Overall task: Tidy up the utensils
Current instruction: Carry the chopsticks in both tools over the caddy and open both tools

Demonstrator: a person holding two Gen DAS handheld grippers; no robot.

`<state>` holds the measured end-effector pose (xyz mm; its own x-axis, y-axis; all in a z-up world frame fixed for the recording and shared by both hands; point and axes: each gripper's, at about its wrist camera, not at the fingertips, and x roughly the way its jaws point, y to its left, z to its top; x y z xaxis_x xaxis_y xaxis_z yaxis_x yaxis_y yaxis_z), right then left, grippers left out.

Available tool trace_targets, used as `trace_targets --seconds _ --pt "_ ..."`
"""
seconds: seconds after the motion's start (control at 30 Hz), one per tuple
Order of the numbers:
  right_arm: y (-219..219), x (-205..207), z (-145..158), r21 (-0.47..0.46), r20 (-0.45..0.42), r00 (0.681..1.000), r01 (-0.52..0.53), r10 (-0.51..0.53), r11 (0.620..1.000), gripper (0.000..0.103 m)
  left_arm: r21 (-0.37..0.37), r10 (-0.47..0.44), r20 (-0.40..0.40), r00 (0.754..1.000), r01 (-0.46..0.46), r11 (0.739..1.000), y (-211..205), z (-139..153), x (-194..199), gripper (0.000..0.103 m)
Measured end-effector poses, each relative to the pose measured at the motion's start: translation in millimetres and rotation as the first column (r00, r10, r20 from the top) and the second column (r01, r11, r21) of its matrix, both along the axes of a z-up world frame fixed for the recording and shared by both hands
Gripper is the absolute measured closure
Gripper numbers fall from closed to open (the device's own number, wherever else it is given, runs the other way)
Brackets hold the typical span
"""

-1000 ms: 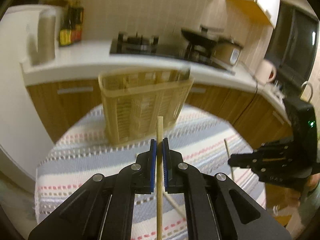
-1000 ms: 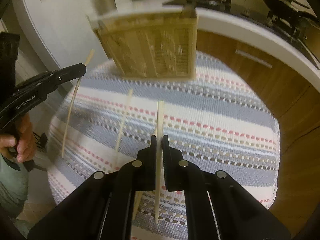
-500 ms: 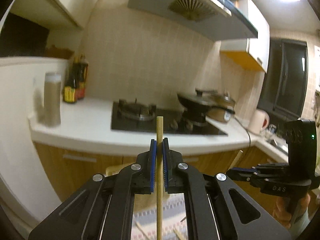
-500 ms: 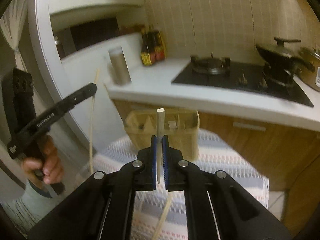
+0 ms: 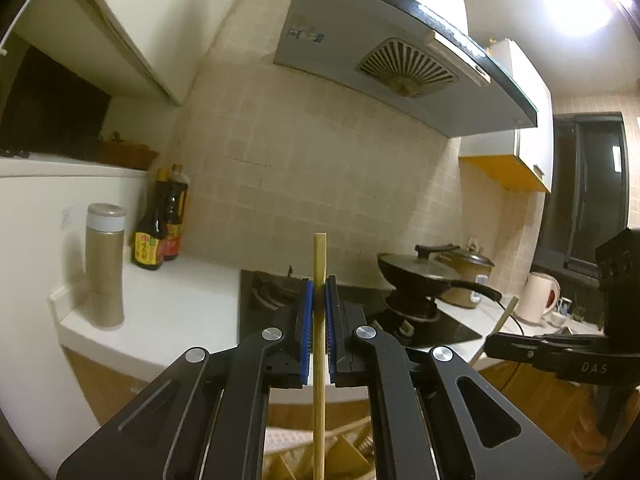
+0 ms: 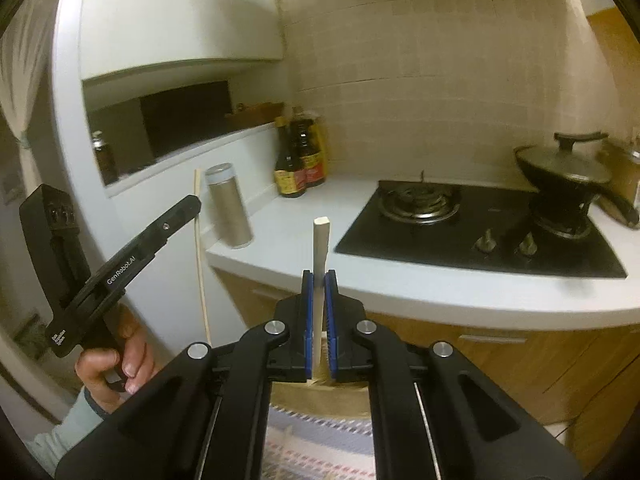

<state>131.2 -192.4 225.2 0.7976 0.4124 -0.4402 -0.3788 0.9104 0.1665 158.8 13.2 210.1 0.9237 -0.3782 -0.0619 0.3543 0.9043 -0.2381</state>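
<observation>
While each black two-finger claw stays out of the other's way, the left claw [image 5: 316, 300] is clamped on a slim round bamboo chopstick [image 5: 319, 360] that stands upright between its blue pads [image 5: 305, 332], its top end rising above the fingertips. The right claw [image 6: 319, 292] grips a paler, flat-sided wooden chopstick [image 6: 320, 264] in the same upright manner, tip up. Seen from the right wrist, the left claw [image 6: 192, 204] appears side-on at the left, held by a person's hand [image 6: 116, 364] in a pale sleeve, its chopstick [image 6: 200, 260] hanging well below the fingers. Seen from the left wrist, the right claw [image 5: 496, 350] reaches in from the right edge with its chopstick [image 5: 502, 320] tilted.

Below the fingers, the rim of a woven light-tan basket with dividers [image 5: 344, 452] shows in the left wrist view, and it sits on a striped grey, white and red cloth [image 6: 320, 448] covering the near surface.

Beyond, a white kitchen surface [image 6: 288, 232] carries a tall beige flask with a white cap [image 5: 105, 268], two dark sauce bottles with yellow and red labels [image 6: 300, 164], a black gas hob [image 6: 460, 224] and a black lidded pan [image 6: 568, 172]. A grey extractor hood [image 5: 384, 52] hangs over beige wall tiles [image 5: 304, 168].
</observation>
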Motion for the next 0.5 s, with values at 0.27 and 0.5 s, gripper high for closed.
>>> trace_targets --seconds 0.27,0.5 --pt "2 37 -25 -0.078 -0.027 0.997 0.063 -0.065 0.995 0.099 -0.041 0.034 -0.014 0.999 -0.035 0.999 9 -43 42 0.099" --pt "11 51 -51 -0.144 -0.048 0.995 0.077 -0.085 0.987 0.099 -0.033 0.088 -0.023 0.996 -0.089 0.995 12 -74 54 0.099"
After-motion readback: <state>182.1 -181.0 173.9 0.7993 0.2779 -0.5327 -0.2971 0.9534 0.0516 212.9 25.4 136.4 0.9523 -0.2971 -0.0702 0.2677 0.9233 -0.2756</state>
